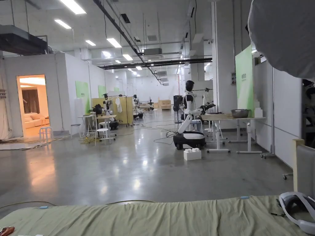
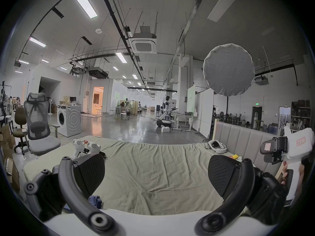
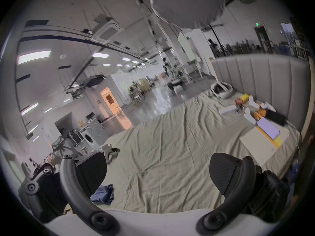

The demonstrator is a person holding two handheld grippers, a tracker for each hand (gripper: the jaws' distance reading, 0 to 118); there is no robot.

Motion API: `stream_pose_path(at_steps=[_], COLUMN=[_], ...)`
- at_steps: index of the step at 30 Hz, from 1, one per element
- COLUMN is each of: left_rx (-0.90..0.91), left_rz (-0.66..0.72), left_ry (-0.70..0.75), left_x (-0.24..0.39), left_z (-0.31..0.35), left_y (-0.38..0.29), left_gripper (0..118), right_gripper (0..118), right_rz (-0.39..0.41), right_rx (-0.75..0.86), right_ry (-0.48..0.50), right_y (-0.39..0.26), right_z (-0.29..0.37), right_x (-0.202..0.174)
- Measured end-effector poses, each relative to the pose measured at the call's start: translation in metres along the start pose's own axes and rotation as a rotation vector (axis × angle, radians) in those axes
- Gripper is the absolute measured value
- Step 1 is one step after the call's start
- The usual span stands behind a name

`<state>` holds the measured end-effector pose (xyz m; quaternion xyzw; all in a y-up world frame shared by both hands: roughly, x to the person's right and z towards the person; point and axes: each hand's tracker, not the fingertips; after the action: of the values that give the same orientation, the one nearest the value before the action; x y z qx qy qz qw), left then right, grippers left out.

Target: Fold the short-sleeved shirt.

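Bed (image 2: 153,163), olive sheet, wrinkled, carries everything. Grey headboard (image 3: 265,79) along right edge. Cardboard box (image 3: 260,146) near right edge, toys beyond; white headset (image 2: 218,147) at far right corner; spare grippers (image 2: 85,146) at far left corner.

Shirt (image 3: 103,194): blue, crumpled heap near front-left edge. Likely light, soft, limp; pinch shoulders or hem, spread flat first.

Left gripper (image 2: 156,175) jaws apart, empty. Right gripper (image 3: 157,173) jaws apart, empty. Middle of bed free for folding.

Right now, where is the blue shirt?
The shirt lies crumpled on the bedsheet near its front edge, beside the left jaw in the right gripper view; the left gripper view shows it there too. Neither claw holds it.
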<state>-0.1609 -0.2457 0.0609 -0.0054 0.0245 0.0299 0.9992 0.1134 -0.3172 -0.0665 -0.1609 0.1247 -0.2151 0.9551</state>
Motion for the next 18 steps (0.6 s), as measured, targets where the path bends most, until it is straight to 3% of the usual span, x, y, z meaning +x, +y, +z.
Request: stream_pose_path(at_steps=[2,5,7,10,14,18], left_rx=[-0.007,0.013,0.037,0.043,0.048,0.080], left_rz=[0.034,0.027,-0.035,-0.039,0.003,-0.039], left_ry=[-0.015,-0.043,-0.035,-0.039,-0.061,-0.048], left_x=[-0.003,-0.001,0.008,0.012,0.006,0.011], left_z=[0.002,0.010,0.013,0.015,0.018,0.020], left_y=[0.008,0.013,0.008,0.008,0.011,0.006], left_gripper=[118,118,118,118,118,118], right_gripper=[118,118,118,118,118,118], right_rz=[0.077,0.218,0.319,0.302,0.316,0.372], right_rx=[0.070,0.150,0.228,0.194,0.205,0.277], right_ry=[0.006,-0.102,-0.064,-0.079,-0.028,-0.107], right_y=[-0.004,-0.007,-0.014,-0.009,-0.010,-0.008], right_z=[0.004,0.009,0.013,0.013,0.016,0.016], right_x=[-0.002,-0.021,-0.024,-0.039,-0.042,-0.051])
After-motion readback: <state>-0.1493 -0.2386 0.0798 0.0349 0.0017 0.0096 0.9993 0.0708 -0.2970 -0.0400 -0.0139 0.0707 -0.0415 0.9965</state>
